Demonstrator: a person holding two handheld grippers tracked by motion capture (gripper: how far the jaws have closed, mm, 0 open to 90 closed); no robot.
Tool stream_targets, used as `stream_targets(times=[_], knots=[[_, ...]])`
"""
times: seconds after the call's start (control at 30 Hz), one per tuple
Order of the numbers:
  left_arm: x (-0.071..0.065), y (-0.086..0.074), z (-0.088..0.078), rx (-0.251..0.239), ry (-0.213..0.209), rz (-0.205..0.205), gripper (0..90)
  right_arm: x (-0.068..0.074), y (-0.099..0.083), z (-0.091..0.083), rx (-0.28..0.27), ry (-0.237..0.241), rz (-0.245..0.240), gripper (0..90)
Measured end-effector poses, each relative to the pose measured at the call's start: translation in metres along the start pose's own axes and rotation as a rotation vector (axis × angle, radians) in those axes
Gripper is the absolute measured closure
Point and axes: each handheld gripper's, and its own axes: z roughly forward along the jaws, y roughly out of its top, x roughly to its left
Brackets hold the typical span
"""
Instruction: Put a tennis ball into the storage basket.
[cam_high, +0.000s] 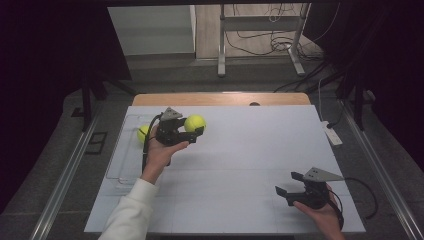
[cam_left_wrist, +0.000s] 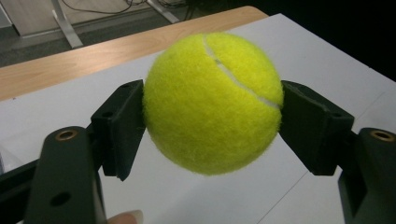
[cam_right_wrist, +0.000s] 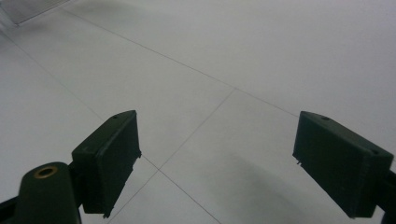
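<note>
the left tool (cam_high: 192, 131) is clenched on a yellow tennis ball (cam_high: 195, 123), its two black jaws pressing the ball from either side, and the ball hangs clear above the white surface (cam_high: 240, 165) near the far left part of it. the pick-up looks done; what is left, as far as one can judge, is carrying the ball to wherever it belongs and letting go. a second tennis ball (cam_high: 143, 133) sits just behind the left hand (cam_high: 159, 150), inside what looks like a clear shallow tray (cam_high: 120, 165) at the left edge of the surface, so one more ball may still wait its turn, or the tray may be the goal; the pictures do not settle which.

the right tool (cam_high: 289, 186) is released, its jaws standing wide with nothing between them, low over the near right corner, well apart from both balls.

nothing stands between the two tools. a white strip-like object (cam_high: 331, 133) lies at the right edge, out of the way.
</note>
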Motion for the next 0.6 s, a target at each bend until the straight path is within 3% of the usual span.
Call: stream_targets(times=[0.6], knots=[[-0.001, -0.001, -0.017, -0.041, 0.004, -0.005, 27.4, 0.000, 0.000, 0.000, -0.001, -0.001, 0.001, 14.8]])
